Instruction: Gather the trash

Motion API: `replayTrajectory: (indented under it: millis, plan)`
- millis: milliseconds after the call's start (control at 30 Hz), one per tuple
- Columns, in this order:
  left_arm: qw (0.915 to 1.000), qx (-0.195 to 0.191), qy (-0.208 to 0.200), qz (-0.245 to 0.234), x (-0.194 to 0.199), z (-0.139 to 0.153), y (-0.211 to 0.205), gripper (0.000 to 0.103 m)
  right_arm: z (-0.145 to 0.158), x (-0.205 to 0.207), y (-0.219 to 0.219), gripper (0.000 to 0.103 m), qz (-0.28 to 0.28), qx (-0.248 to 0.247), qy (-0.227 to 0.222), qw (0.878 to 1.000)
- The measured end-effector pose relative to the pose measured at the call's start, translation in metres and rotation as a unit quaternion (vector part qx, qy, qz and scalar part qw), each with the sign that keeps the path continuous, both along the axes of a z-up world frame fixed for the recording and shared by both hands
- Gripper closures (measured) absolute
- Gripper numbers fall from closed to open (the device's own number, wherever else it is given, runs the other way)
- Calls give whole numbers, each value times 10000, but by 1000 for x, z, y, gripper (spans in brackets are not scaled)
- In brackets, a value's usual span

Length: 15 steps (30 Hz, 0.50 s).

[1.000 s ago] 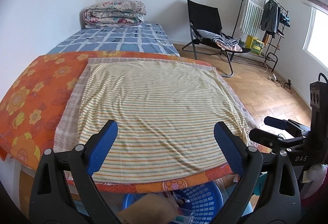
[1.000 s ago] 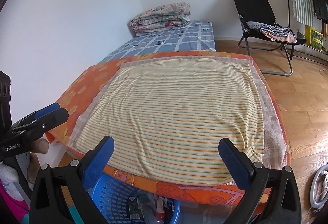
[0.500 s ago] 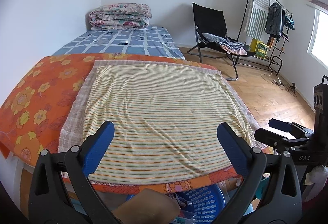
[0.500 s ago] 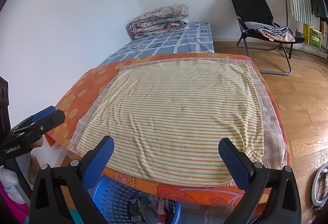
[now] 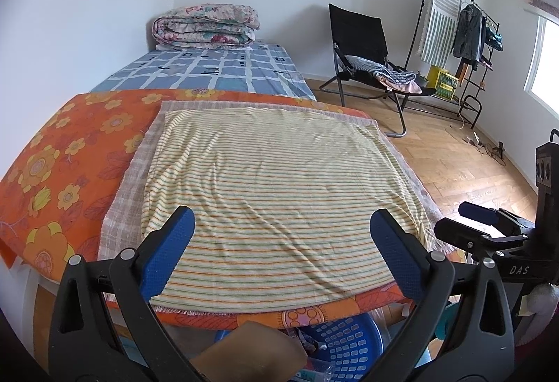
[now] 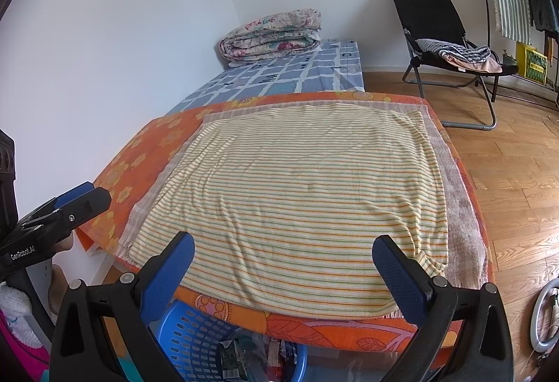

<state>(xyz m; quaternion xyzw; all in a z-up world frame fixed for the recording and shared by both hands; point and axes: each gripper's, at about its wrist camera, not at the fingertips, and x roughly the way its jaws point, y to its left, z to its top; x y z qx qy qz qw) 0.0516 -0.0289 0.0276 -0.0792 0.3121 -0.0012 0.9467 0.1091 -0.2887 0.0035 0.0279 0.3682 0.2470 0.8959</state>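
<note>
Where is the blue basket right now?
The blue basket sits low on the floor, tucked under the near edge of the orange flowered cloth, at the bottom of both wrist views with trash inside.

Left gripper [image 5: 281,252], jaws spread wide, over a striped cloth [image 5: 276,200]; blue basket [image 5: 344,340] at six o'clock.

A striped cloth [image 5: 279,207] lies flat just ahead. Beyond it sits a folded floral quilt [image 5: 207,27]. A black folding chair [image 6: 440,43] stands far right.
</note>
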Motion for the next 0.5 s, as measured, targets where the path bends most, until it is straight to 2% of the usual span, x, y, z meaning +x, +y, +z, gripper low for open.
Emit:
replayTrajectory:
  millis: [500]
  plan:
    - [10000,-21,12,64,-2,-3,-2,1,-1,-1,0,0,0,-2,4,10000]
